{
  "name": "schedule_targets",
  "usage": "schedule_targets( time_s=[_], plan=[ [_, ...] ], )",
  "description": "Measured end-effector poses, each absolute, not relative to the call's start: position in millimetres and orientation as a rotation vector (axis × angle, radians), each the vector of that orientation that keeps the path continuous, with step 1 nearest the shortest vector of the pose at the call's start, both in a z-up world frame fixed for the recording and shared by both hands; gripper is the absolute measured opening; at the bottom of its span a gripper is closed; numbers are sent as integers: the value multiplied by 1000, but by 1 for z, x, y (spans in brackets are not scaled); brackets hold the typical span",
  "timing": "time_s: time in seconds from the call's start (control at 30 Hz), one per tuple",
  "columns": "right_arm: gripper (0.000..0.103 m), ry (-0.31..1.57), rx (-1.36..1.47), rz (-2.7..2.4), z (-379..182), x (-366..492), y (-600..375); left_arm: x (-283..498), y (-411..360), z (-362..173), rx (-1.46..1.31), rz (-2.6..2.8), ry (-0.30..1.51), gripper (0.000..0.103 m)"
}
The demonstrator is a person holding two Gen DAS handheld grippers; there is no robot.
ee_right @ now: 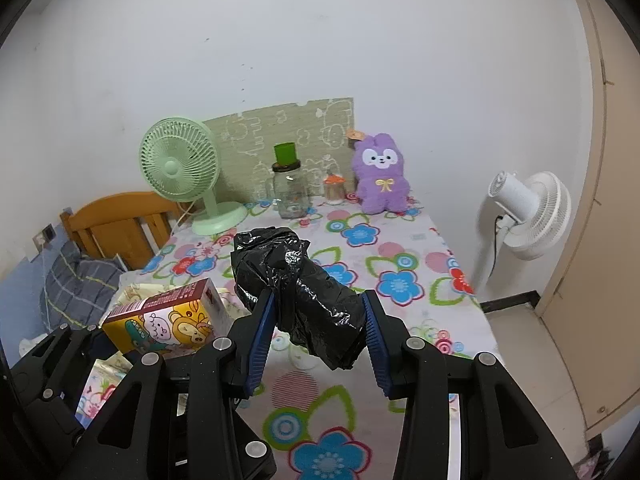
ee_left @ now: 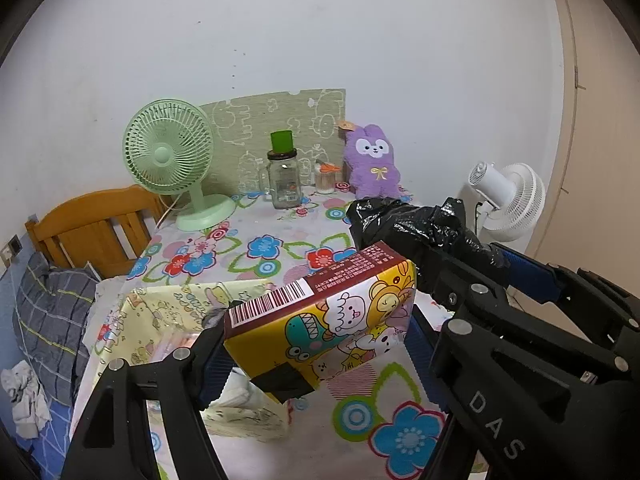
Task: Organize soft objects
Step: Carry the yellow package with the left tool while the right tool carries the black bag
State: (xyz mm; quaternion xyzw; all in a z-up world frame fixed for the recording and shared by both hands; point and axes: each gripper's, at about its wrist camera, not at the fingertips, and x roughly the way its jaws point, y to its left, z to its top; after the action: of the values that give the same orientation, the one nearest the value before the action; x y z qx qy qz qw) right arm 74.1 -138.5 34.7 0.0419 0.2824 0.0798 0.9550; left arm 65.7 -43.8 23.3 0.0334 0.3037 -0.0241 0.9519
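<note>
White wall backs a table [ee_left: 280, 236] under a flowered cloth. At the far edge stand a green fan [ee_left: 170, 148], a jar [ee_left: 284, 180] and a purple plush [ee_left: 374, 164]; a white fan [ee_left: 510, 200] stands beyond the table's right edge.

Left wrist view: the left gripper [ee_left: 316, 344] pinches a cartoon-printed box [ee_left: 320, 320] between its blue pads, held tilted above a pale patterned bag [ee_left: 168, 312] near the table's front left corner. The right gripper [ee_left: 468, 264] crosses from the right, clamped on a crumpled black bag [ee_left: 412, 224].

Right wrist view: the right gripper [ee_right: 320, 320] squeezes the black bag [ee_right: 304, 284] between both pads, lifted clear of the table [ee_right: 400, 248]. The box [ee_right: 160, 320] and left gripper show low on the left, over the pale bag [ee_right: 132, 292]. The plush [ee_right: 382, 174] sits upright, untouched.

Both items appear to be mid-carry, so the step in hand looks like transport. The box seems bound for the pale bag below it; next likely calls for lowering it in squarely. The black bag is limp and may slip or snag.
</note>
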Motion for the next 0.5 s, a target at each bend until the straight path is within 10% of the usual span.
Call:
schedule_targets(
  time_s=[0.5],
  plan=[
    [47, 589, 66, 208, 32, 91, -86, 76, 7, 20, 63, -5, 622, 79]
  ],
)
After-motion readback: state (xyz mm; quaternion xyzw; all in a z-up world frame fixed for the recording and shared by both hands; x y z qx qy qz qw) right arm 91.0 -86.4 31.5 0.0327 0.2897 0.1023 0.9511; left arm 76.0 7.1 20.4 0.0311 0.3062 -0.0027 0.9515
